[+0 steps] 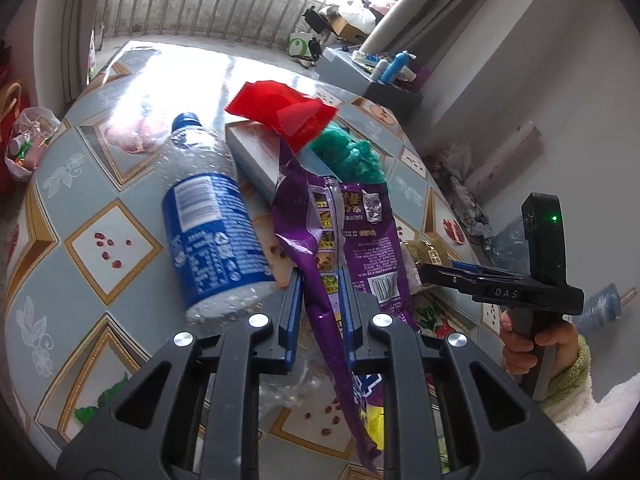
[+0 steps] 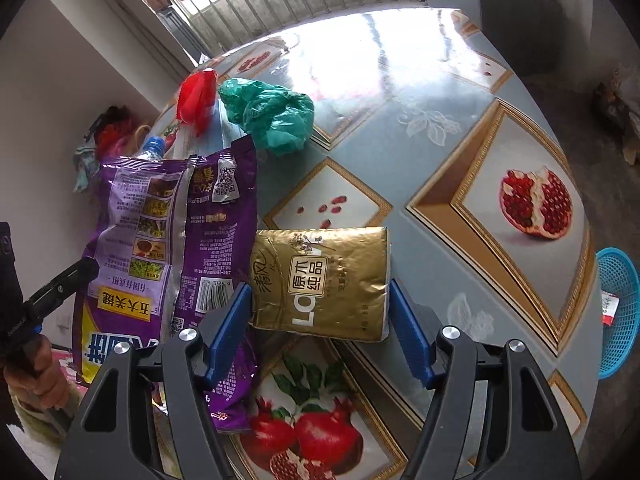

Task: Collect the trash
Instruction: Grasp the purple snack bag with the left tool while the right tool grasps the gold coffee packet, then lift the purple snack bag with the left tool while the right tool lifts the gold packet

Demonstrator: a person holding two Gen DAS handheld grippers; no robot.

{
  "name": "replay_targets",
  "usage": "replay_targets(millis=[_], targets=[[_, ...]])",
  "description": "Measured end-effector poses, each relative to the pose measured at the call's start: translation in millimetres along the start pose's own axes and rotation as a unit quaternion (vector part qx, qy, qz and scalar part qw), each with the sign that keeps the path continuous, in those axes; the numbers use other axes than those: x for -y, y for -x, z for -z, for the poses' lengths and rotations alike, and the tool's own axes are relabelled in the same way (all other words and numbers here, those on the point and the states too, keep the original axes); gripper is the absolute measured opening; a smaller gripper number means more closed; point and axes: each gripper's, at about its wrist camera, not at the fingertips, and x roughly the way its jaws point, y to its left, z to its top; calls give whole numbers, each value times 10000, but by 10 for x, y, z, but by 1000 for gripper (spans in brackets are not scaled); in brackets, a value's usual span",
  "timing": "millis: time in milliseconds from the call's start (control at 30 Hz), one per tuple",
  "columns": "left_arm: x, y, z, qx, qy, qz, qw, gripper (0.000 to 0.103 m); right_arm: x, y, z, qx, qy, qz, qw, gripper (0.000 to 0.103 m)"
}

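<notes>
My left gripper (image 1: 319, 276) is shut on a purple snack bag (image 1: 316, 264) and holds it up above the table; the bag also shows in the right wrist view (image 2: 160, 248). My right gripper (image 2: 320, 300) is open, its jaws on either side of a gold tissue pack (image 2: 320, 280) that lies on the table. A clear bottle with a blue label (image 1: 208, 220), a red wrapper (image 1: 280, 112) on a flat box (image 1: 260, 152), and a crumpled green bag (image 2: 272, 116) lie on the table.
The round table (image 2: 460, 152) has a blue cloth printed with pomegranates. A blue plastic basket (image 2: 618, 312) stands on the floor at the right. A grey box (image 1: 384, 88) with bottles sits beyond the table. A bag of rubbish (image 1: 28, 140) lies on the floor at left.
</notes>
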Motion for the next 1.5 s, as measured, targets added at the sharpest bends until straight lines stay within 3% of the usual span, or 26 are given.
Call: replay_targets(millis=[233,467,533,600,767,933,1200,1500], targets=[[414,-213,163,-280,-388,418,9980,16,389,338,301,16,-319,393,9987,67],[662,-510,243,-555,-739,276,9953,16,717,606,479,241,-849,632,9941,67],[670,-558,258,-683,-710,240,9948,16,779,682,519,333,-927,632,9931,67],[663,-606,271,-794,-635,165,9947,25,804,727,544,390,-975,596,9927,67],[649,-638,341,-939,-481,82,9944,36,775,656,572,372,-1033,503,9927,67],[645,-717,386,-1122,-331,12,9931,37,805,637,604,407,-1067,417,9926,67],[724,-812,404,-1117,-387,-2,9930,35,802,630,623,420,-1044,407,9928,67],[879,-769,400,-840,-915,-411,9914,16,796,626,636,434,-1045,385,9928,67]])
